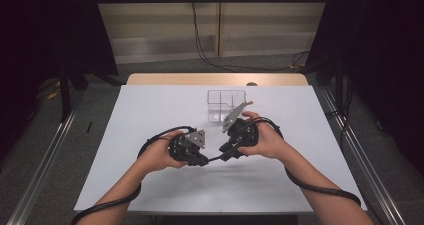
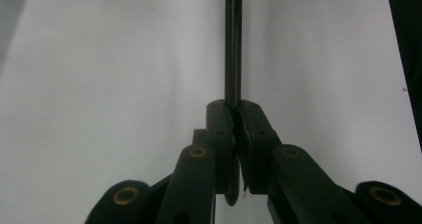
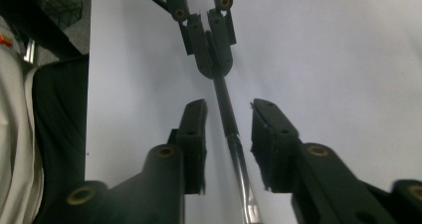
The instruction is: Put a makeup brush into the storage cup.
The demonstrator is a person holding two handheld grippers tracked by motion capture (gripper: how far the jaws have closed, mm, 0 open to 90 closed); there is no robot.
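The step in hand looks like a hand-over of a thin dark rod [image 3: 226, 109] between the two grippers, above the middle of the white worktop [image 1: 150, 110]. The left gripper [image 2: 234, 122] has its fingers pressed together on one end of the rod, which runs straight away from them in the left gripper view. The right gripper [image 3: 228, 139] has its fingers spread to either side of the rod, with a gap on both sides, so it is not gripping; the rod passes between them and its shinier end reaches down toward the camera. In the high view the two grippers meet nose to nose, left [image 1: 192, 147] and right [image 1: 237, 135], with the rod hardly visible between them. As the left gripper alone seems to carry the rod, the next move probably calls for the right one to draw clear without knocking it, or else to close on it again. A clear box [image 1: 226, 105] with partitions stands on the worktop just beyond the right gripper, a likely place for the rod. Nothing lies between the grippers and the box.
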